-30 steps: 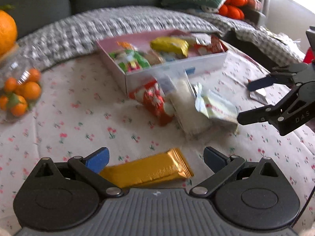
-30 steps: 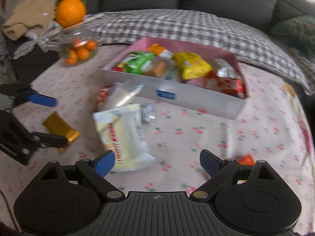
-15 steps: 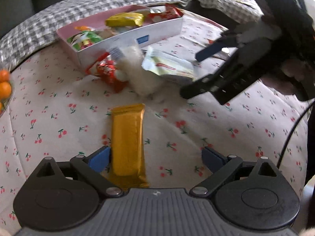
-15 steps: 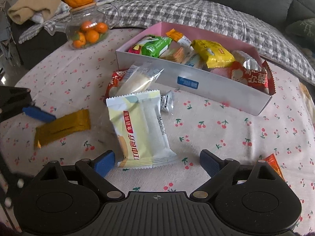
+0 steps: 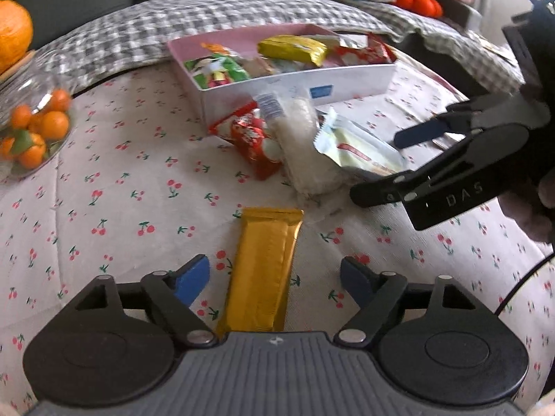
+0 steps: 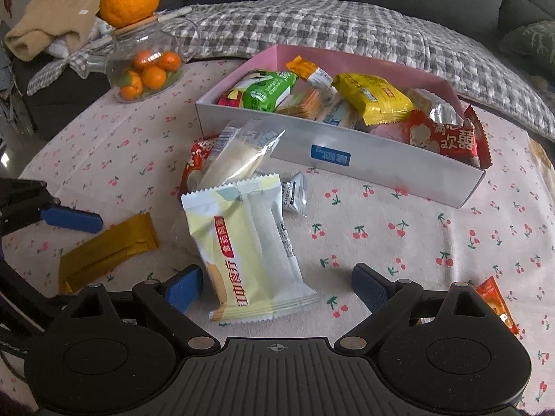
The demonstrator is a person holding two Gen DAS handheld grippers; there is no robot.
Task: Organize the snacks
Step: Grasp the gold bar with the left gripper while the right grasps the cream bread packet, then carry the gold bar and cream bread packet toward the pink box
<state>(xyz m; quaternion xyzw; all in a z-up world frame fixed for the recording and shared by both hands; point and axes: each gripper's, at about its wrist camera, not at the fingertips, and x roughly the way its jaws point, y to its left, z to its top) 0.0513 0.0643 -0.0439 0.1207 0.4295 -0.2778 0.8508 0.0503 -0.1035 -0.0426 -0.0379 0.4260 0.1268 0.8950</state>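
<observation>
Gold snack bar (image 5: 265, 270): long, shiny foil wrapper, crimped far end, flat on the cherry-print tablecloth (image 5: 114, 187), pointing away between the blue pads. Pale yellow packet (image 6: 249, 249) with red lettering flat on the same cloth, its near end between the right tongs' tips; behind it a clear-wrapped white cake (image 6: 239, 156) over a red packet (image 5: 255, 138), then the pink-lined white box (image 6: 381, 170) filled with green, yellow and red wrappers. Compared with a second ago: bar seen lengthwise instead of crosswise, now centred between the pads rather than lying across them; box and loose packets in the same spots. Left tongs (image 5: 274, 277) open, jaws just been closing in on the bar, gaps showing on both sides, no pad on the foil. Right tongs (image 6: 277, 286) spread wide, holding nothing, pads clear of the yellow packet. Small orange sachet (image 6: 496, 303) by the right tongs' right tip. Glass jar of small oranges (image 6: 145, 69) far left, gray checked blanket (image 6: 312, 24) behind the box.
</observation>
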